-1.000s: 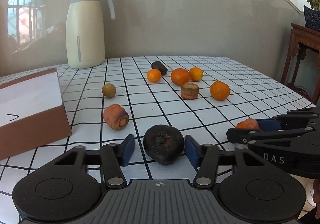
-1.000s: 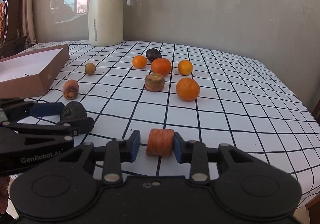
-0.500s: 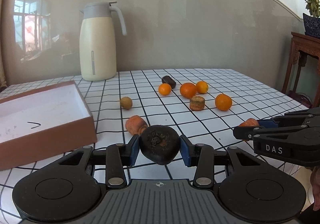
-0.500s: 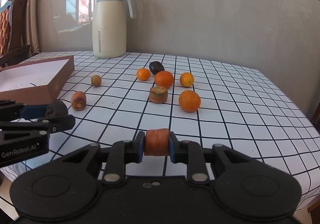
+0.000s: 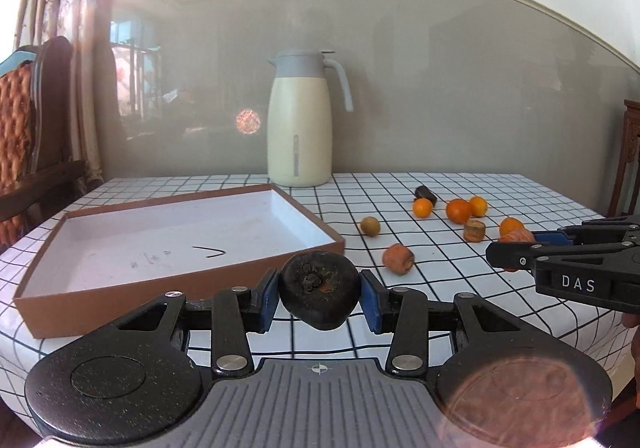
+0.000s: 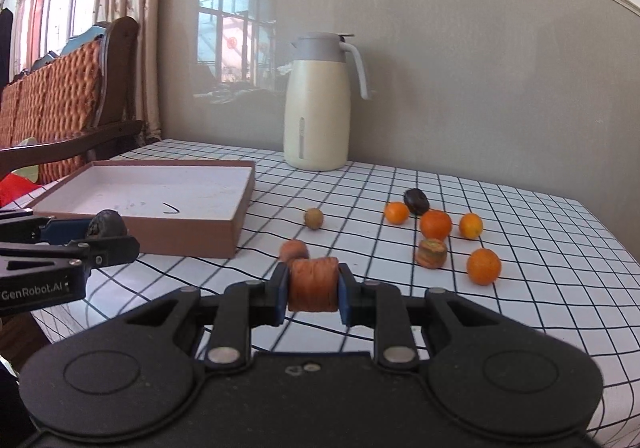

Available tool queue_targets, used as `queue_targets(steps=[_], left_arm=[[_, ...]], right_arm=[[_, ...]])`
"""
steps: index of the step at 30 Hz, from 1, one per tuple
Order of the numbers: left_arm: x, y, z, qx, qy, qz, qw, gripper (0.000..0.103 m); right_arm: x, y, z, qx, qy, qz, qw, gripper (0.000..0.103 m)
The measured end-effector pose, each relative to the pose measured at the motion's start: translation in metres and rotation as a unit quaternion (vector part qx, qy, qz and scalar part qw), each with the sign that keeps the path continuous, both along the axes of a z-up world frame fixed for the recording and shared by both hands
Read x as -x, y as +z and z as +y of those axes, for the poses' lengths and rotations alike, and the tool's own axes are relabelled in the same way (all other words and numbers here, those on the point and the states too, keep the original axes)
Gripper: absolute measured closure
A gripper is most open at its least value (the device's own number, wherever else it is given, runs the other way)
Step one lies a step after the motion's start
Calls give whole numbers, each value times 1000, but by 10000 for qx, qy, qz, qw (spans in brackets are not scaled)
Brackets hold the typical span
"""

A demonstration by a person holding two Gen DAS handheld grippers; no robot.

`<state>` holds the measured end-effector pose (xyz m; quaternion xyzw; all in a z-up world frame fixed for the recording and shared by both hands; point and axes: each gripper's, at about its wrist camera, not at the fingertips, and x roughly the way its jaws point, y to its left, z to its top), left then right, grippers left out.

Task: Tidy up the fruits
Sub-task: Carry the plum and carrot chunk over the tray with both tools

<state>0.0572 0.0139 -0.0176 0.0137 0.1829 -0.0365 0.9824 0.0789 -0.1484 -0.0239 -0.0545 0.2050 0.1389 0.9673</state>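
Dark fruit [image 5: 319, 295] in L tongs [image 5: 319, 302]

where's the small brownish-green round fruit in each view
Left wrist: small brownish-green fruit sits right of centre, just past the brown box's right corner.
Right wrist: it sits at centre, right of the box.
Shared landmark: the cream jug stands behind it against the wall.

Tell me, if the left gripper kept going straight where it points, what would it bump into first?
Probably the box. The left gripper, shut on a dark fruit, points slightly downward with the box's near right corner just beyond. Depth is hard to judge, so it might instead skim past that corner onto the table.
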Motion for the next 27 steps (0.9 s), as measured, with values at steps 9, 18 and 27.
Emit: queue_targets(steps=[9, 18, 27], left_arm=[[13, 11, 48, 209, 564, -266, 9978, 60], [6, 19, 101, 122, 1299, -468, 9903, 60], [-34, 20, 146, 216, 1822, -525, 9816, 60]], right_arm=[[1, 10, 52, 79, 720, -211, 9972, 88], [-21, 21, 91, -97, 1114, -386, 9930, 88], [-68, 26, 120, -191, 1242, -451, 9910, 87]])
